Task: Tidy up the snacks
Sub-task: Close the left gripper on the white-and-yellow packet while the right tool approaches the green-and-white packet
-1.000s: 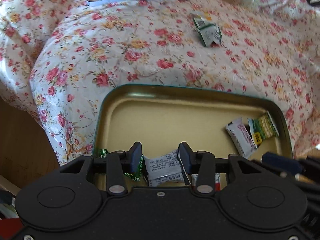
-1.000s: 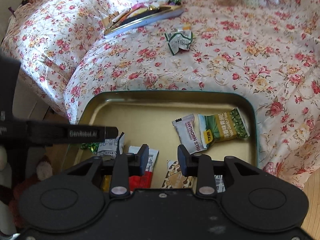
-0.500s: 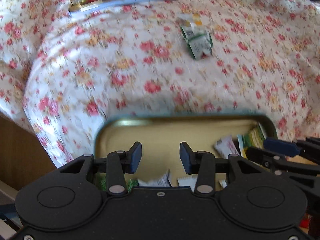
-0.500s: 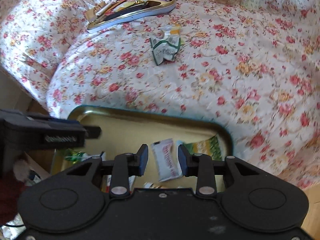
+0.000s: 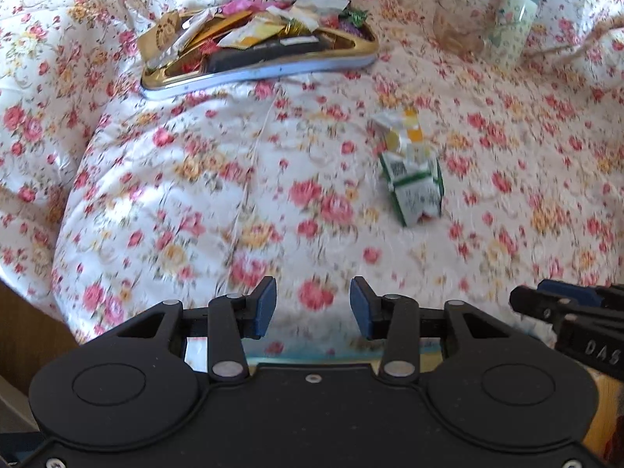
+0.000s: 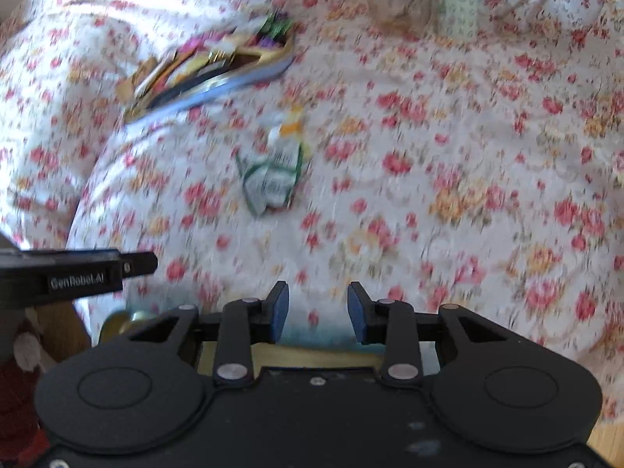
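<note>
At the far left of the flowered bedspread (image 5: 312, 202) lies a shallow gold tin lid with a silver rim (image 5: 257, 66), tilted on a fold of the cloth and heaped with mixed snack wrappers (image 5: 249, 29): yellow, white, gold, pink and a few green foil sweets at its right end. The right wrist view shows the same heaped lid (image 6: 210, 74), though badly blurred.

Right of it, alone on the cloth and well apart from both containers, sits the green-and-white snack packet (image 5: 413, 183), crumpled, with a smaller white-and-orange wrapper (image 5: 405, 128) touching its far end. In the right wrist view the pair (image 6: 273, 171) lies ahead and left of the claw.

Farther right, at the back, a clear plastic cup (image 5: 456, 35) stands beside a pale green patterned tumbler (image 5: 514, 11).

Nearest the cameras, only the teal edge and gold inside of the second tin (image 5: 343, 353) peeps out under the left gripper (image 5: 313, 304); what it contains is hidden by the gripper body. The left gripper's blue pads are spread with nothing between them, above bare cloth. The right gripper (image 6: 316, 310) also stands parted and empty, over that tin's rim (image 6: 312, 345). Each gripper's tip shows at the edge of the other's view.
</note>
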{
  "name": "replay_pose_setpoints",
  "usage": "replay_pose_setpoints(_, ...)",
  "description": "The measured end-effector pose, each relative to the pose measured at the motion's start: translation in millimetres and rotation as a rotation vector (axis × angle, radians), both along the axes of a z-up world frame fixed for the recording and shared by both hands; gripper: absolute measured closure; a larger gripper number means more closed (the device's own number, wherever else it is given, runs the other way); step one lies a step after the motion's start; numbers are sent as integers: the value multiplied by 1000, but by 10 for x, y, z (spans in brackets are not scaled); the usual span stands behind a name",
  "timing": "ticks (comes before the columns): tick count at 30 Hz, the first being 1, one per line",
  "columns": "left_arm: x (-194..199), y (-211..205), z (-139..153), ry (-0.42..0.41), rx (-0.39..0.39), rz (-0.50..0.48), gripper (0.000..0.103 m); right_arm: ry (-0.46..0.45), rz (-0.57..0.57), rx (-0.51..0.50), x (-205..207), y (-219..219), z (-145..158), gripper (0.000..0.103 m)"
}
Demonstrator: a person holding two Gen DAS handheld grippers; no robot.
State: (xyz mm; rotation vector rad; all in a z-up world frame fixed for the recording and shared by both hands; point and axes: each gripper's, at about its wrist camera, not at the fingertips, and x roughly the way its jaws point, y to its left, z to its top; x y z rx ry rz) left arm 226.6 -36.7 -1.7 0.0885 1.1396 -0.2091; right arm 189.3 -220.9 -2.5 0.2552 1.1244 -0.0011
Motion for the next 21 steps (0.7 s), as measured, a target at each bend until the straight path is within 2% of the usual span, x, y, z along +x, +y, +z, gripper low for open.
replay_pose_setpoints(8,307,-167,-118,-24,-16,-7,52,-103,-17,-15,282,-155,-87,67)
replay_pose_setpoints(13,517,-305,-120,-48,-52,-15,52,-172,27,-52,359,-124,-193,67)
replay_pose_setpoints(21,770,-568,-114,-124,-66,-68,52,-270,94,-143,411,-93,-443,67)
